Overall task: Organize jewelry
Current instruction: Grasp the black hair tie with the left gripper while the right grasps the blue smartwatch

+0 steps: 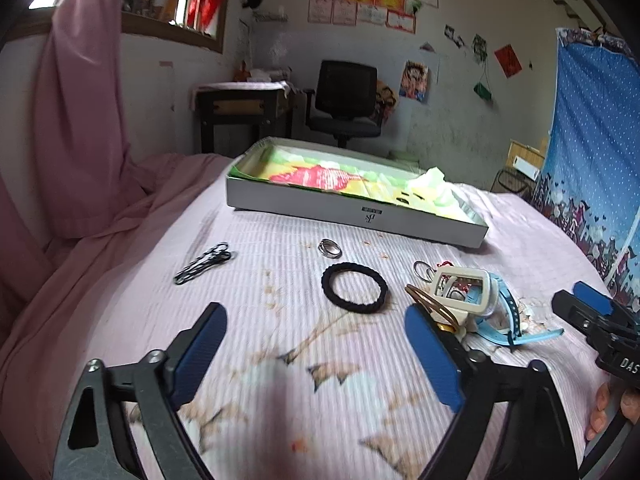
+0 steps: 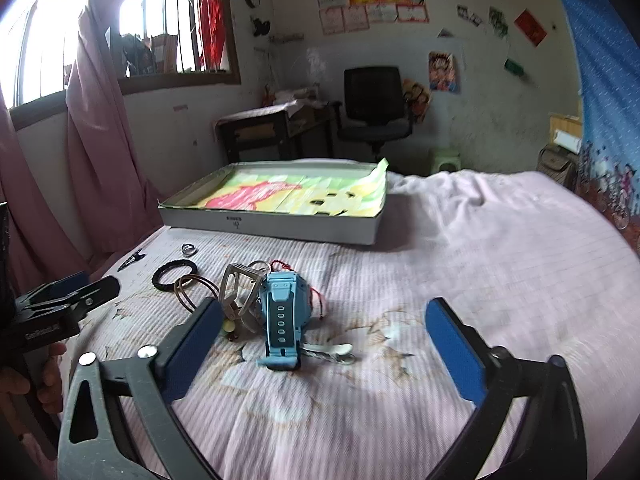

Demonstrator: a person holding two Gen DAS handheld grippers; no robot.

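On the pink bedspread lie a black hair tie (image 1: 355, 293), a silver ring (image 1: 330, 248), a black chain-like clip (image 1: 203, 263), thin gold bangles (image 1: 430, 306) and a cream hair claw (image 1: 464, 290) beside a blue watch (image 2: 282, 312). A shallow white box (image 1: 352, 216) with a colourful lining stands behind them. My left gripper (image 1: 316, 350) is open just short of the hair tie, nothing between its fingers. My right gripper (image 2: 324, 338) is open, and the watch strap lies between its blue pads untouched.
The box (image 2: 276, 230) sits toward the bed's far edge. Pink curtains (image 1: 76, 120) hang at the left, a blue cloth (image 1: 592, 152) at the right. A desk (image 2: 272, 128) and a black office chair (image 2: 376, 100) stand beyond the bed. A hand (image 2: 48, 376) holds the left gripper.
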